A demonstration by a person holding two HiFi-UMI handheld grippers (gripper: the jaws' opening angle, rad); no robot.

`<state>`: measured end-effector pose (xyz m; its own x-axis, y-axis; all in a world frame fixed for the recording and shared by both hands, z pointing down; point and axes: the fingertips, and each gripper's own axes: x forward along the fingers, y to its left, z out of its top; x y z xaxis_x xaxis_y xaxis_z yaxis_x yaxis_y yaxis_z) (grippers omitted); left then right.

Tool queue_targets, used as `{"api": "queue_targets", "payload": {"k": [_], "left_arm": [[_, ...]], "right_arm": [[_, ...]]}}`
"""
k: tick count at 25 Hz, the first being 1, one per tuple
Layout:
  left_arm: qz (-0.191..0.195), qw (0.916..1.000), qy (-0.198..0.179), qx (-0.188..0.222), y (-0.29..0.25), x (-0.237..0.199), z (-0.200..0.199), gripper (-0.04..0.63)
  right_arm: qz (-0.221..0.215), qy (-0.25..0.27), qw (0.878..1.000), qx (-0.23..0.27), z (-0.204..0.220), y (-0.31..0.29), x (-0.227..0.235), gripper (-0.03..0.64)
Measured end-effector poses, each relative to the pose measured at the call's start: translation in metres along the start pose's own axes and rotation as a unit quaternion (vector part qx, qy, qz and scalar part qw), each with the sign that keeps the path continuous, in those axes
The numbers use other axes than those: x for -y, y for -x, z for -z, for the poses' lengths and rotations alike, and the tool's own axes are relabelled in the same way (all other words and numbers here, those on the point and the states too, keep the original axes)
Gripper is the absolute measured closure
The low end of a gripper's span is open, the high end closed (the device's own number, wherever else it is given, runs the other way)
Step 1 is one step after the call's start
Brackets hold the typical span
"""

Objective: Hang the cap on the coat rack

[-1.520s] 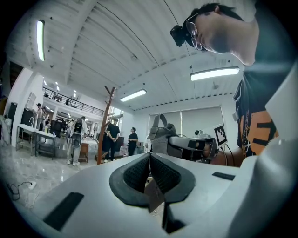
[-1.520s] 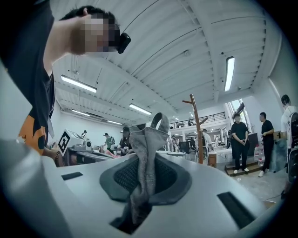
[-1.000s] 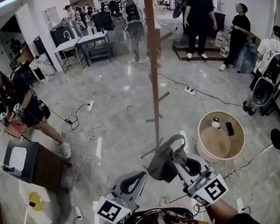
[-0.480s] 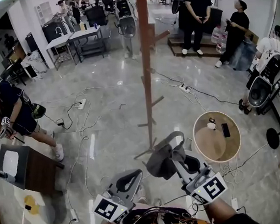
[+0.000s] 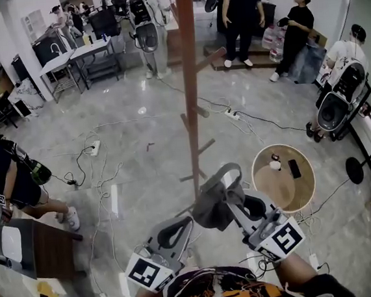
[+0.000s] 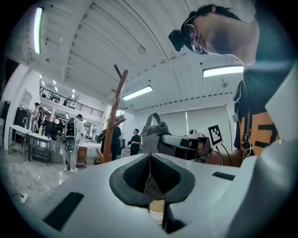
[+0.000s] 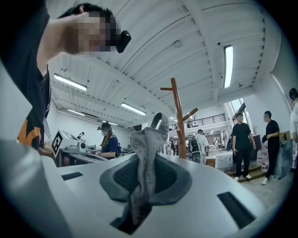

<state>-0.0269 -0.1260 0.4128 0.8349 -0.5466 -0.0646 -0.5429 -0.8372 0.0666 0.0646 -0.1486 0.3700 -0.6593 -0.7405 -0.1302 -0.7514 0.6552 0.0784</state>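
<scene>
The grey polished floor (image 5: pixel 140 149) spreads across the whole room, with cables (image 5: pixel 103 178) trailing over it. The brown wooden coat rack (image 5: pixel 190 79) stands in the middle, a tall pole with short pegs angling off both sides; all the pegs in sight are bare. Two people in black (image 5: pixel 240 8) stand at the far right, and another person (image 5: pixel 5 175) is at the left edge by a dark counter (image 5: pixel 47 239).

A round wooden counter (image 5: pixel 253 174) sits right of the rack's foot, with a dark phone (image 5: pixel 294 168) and a small white object (image 5: pixel 275 164) on it.

The right tool (image 5: pixel 233 200) is held near the person, just right of the pole. Its own view shows its jaws clamped on a fold of the grey cap (image 7: pixel 146 144), the strap loop standing up above them. The cap hangs off the tool's far end, near the pole's lower part and not on any peg; the rack stands beyond it.

The left tool (image 5: pixel 183 222) is beside it on the left, jaws pressed together with nothing between them.
</scene>
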Motion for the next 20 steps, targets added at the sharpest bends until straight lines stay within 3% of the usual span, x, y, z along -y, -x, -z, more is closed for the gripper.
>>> {"api": "queue_targets", "payload": {"k": [5, 12, 15, 20], "left_arm": [[0.016, 0.9998, 0.007, 0.002, 0.002, -0.044, -0.013, 0.566], [0.04, 0.9991, 0.014, -0.004, -0.003, -0.091, 0.009, 0.566], [0.048, 0.9989, 0.006, -0.001, -0.014, -0.101, -0.007, 0.566], [0.032, 0.9995, 0.001, -0.003, -0.038, -0.12, -0.019, 0.566]], "right_arm": [[0.013, -0.001, 1.0, 0.002, 0.003, -0.043, 0.003, 0.554], [0.038, 0.009, 0.999, -0.002, 0.018, -0.078, 0.008, 0.554], [0.041, 0.008, 0.999, -0.004, 0.009, -0.087, 0.023, 0.554], [0.032, 0.007, 0.999, 0.013, -0.008, -0.101, 0.048, 0.554]]}}
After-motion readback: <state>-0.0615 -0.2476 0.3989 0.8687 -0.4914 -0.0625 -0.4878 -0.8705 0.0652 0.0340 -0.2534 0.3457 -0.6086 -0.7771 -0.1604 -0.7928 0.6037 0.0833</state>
